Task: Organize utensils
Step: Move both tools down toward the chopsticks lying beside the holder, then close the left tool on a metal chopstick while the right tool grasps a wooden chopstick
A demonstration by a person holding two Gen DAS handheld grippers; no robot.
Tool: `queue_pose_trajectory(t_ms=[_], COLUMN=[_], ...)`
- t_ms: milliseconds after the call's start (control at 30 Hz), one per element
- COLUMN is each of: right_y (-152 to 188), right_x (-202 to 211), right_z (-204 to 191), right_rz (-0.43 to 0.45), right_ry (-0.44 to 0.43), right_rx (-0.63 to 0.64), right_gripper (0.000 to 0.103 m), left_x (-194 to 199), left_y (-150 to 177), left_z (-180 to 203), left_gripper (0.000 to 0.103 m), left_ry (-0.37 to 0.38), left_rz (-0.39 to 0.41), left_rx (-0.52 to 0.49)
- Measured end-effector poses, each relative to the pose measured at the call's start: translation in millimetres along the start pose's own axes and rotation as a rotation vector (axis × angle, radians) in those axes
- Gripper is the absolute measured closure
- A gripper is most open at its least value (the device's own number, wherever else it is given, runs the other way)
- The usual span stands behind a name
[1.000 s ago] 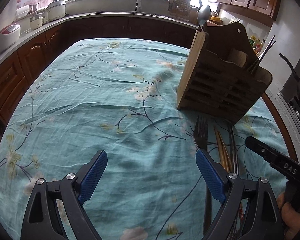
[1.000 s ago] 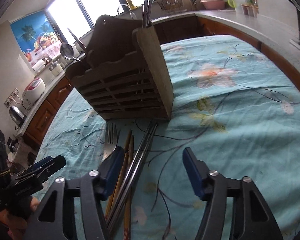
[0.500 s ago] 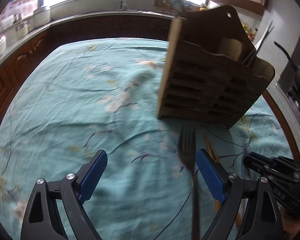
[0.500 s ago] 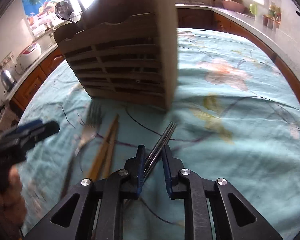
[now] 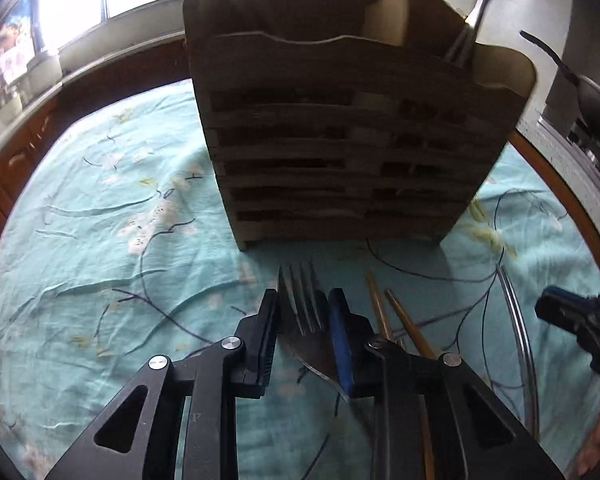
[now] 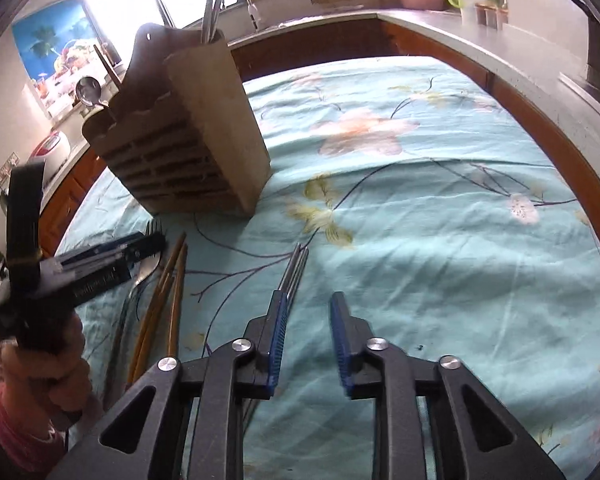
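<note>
Left wrist view: the left gripper [image 5: 303, 322] has its ribbed blue pads closed against both edges of a steel fork [image 5: 306, 320], whose flat tines point toward a slatted wooden utensil holder [image 5: 352, 148]. The holder is a tall box of horizontal slats with a scalloped top edge, and metal handles rise from its right-hand compartment. Just right of the fork lie two slim wooden chopsticks [image 5: 396, 320], and further right a thin pair of metal chopsticks [image 5: 520, 344] curves along the cloth. The tip of the right gripper [image 5: 572, 316] shows at the right edge. Everything rests on a wrinkled teal tablecloth [image 5: 100, 240] printed with dark branches and pale blossoms.

Right wrist view: the right gripper [image 6: 306, 332] stands part-open, its pads well apart; the metal chopsticks [image 6: 296, 268] lie against the inner face of its left finger only, not clamped. The wooden chopsticks [image 6: 172, 296] and the fork [image 6: 148, 264] lie to the left, the fork between the left gripper's [image 6: 148, 242] fingers. The utensil holder [image 6: 188, 140] holds a spoon [image 6: 88, 90] and long metal handles. A grey countertop [image 6: 460, 28] over brown cabinets rings the table, under bright windows.
</note>
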State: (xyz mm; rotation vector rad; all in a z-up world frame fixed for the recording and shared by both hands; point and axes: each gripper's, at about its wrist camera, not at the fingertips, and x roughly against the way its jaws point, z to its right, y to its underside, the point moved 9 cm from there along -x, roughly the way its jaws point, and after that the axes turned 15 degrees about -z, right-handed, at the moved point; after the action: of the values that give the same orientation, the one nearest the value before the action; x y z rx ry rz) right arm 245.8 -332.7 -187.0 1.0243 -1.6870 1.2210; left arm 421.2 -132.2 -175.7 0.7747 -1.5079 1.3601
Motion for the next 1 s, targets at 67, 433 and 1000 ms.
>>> queue_pose_trajectory(t_ms=[67,433,1000], right_y=[-8,-17,-32], right_x=[-2,-23,-42], right_z=[-5,-33,-35], right_rz=[-0.005,-0.046,-0.079], right_ry=[-0.006,-0.014,-0.019], right_rx=[0.005,0.046,0.042], right_gripper=[0.085,0.086,0.093], left_x=[1,2,-7], left_y=[6,37,-3], left_z=[-2,-15,5], left_gripper=[0.083,0.092,0.095], left_ry=[0.005,0.121,0.124], left_rz=[0.004,-0.05,-0.035], left_rx=[-0.006,0.05,0.055])
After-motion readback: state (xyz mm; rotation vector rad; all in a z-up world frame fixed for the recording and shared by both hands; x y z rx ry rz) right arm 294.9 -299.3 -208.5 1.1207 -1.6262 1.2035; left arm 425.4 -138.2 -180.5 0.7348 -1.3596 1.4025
